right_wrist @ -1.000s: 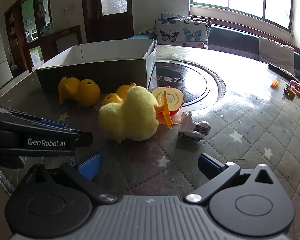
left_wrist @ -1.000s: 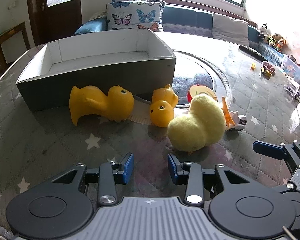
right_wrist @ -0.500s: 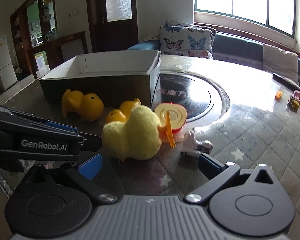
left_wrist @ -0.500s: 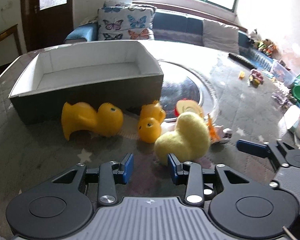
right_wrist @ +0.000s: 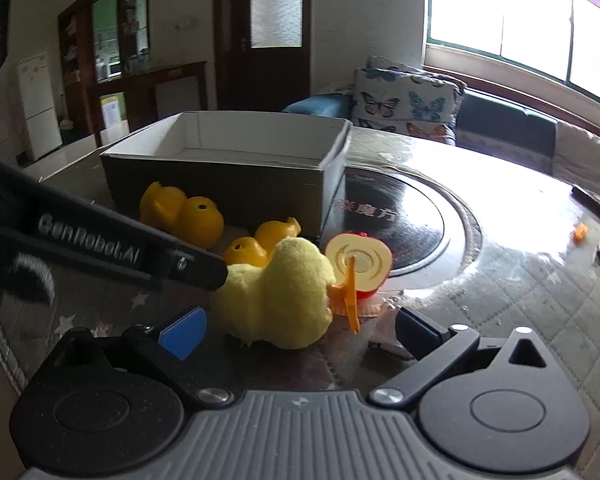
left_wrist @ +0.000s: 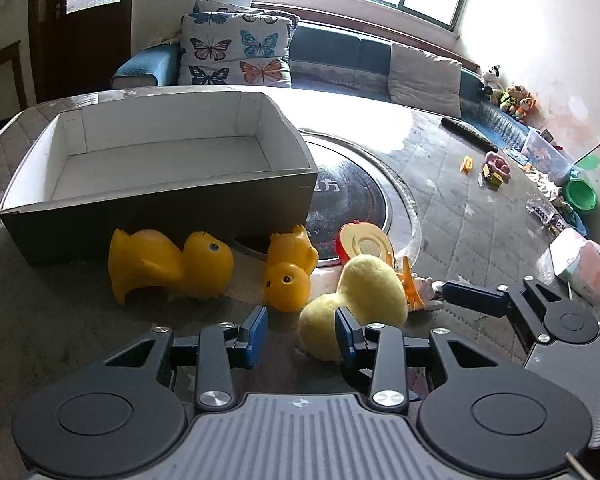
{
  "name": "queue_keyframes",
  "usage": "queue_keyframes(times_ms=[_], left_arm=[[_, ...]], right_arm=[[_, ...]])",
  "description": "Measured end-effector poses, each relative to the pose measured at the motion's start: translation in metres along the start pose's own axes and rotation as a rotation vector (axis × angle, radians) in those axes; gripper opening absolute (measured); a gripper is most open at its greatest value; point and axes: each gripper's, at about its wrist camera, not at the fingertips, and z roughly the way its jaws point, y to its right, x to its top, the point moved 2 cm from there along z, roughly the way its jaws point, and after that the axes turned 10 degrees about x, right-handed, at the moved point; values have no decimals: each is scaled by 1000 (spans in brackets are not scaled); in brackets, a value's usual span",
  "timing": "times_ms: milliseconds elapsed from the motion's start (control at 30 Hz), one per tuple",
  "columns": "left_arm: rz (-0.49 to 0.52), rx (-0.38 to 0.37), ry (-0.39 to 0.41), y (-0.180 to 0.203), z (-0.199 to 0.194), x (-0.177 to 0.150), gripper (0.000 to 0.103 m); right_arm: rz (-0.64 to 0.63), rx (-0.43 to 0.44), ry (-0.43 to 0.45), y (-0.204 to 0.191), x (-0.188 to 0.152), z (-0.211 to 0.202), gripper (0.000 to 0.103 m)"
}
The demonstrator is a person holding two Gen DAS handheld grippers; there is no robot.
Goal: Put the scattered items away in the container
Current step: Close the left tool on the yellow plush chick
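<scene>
Looks like the pickup step: both claws open, the right gripper [right_wrist: 300, 330] straddling the plush duck [right_wrist: 278, 298], the left gripper [left_wrist: 300, 332] right at its near end. Next it needs a squeeze on the soft body, then a lift. The duck lies on its side, long axis roughly left-right, orange beak toward the right. Behind it sit two rubber ducks [left_wrist: 168, 266], then the empty box [left_wrist: 160, 160].

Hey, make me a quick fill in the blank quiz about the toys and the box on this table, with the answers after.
1. The cardboard box has ____ inside it.
2. The fuzzy plush duck lies nearest the ____ gripper.
3. Rubber ducks lying beside the box: ____.
4. Both the right gripper and the left gripper have their jaws ____.

Answers: nothing; right; two; open
</scene>
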Motion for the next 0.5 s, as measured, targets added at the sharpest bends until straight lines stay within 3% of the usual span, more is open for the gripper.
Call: queue_keyframes(times_ms=[500], left_arm=[[-10,-92,-74,2,20,4,40]], right_arm=[[0,38,-25,0,0,18,80]])
